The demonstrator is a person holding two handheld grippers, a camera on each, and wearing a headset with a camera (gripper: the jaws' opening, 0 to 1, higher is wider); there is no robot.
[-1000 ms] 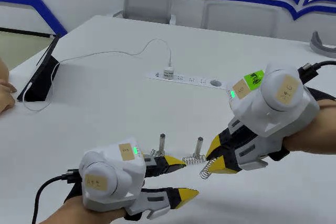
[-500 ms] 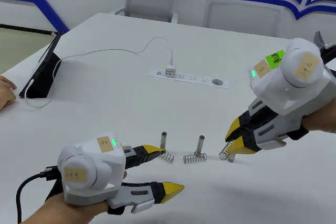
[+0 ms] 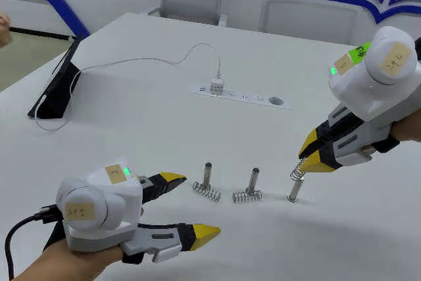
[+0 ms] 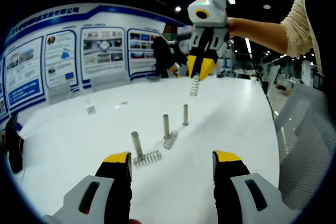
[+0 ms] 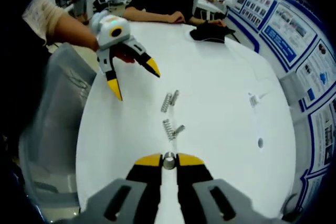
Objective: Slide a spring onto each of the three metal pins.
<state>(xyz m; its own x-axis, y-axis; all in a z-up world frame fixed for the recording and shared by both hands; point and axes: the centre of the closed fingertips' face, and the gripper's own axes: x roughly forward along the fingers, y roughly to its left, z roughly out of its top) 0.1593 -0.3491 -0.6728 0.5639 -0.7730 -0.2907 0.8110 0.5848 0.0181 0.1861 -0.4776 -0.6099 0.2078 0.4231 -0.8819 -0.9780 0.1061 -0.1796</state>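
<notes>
No pin carries a spring yet, so the first fitting is in hand; the right gripper (image 3: 314, 157) is clamped on a spring (image 3: 297, 171) hanging just above the right-hand pin (image 3: 294, 191), towards the desk's near edge; next, I judge, the coil's lower end must be centred over the pin top, lowered, then released; the left gripper (image 3: 191, 205) hovers wide and empty; two loose springs (image 3: 206, 191) lie beside the other pins (image 3: 207, 173); the power strip (image 3: 240, 95) sits well apart, so nothing obstructs.
</notes>
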